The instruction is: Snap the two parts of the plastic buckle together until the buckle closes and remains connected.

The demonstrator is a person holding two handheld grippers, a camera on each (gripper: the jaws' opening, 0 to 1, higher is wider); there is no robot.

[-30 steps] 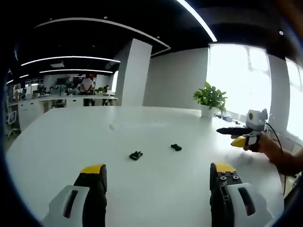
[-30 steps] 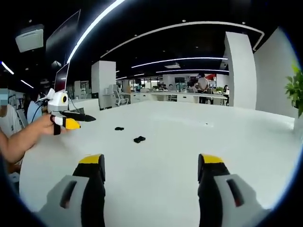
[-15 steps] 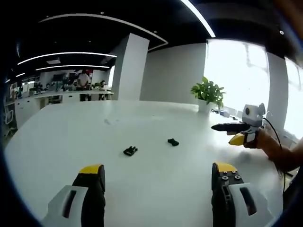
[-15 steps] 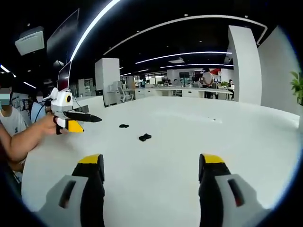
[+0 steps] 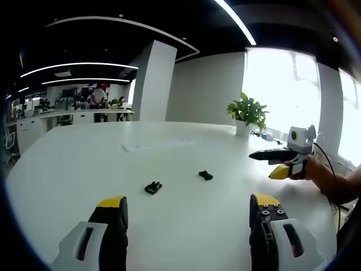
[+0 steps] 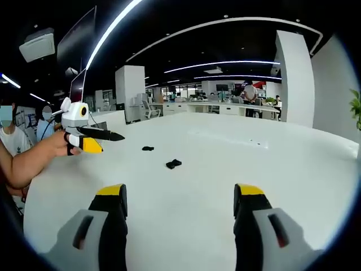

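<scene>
I hold my left gripper (image 5: 186, 206) and right gripper (image 6: 179, 195) spread wide and empty above the white worktop (image 5: 169, 226). The two buckle parts (image 5: 153, 187) (image 5: 206, 175) lie apart ahead of them.

Table (image 5: 186, 226) smooth glossy white; buckle parts (image 5: 153, 187) black plastic.

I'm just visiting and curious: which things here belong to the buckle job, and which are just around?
For the job: buckle part with prongs, other buckle part, left gripper, right gripper.

Just around: white table, potted plant, white pillar.
</scene>
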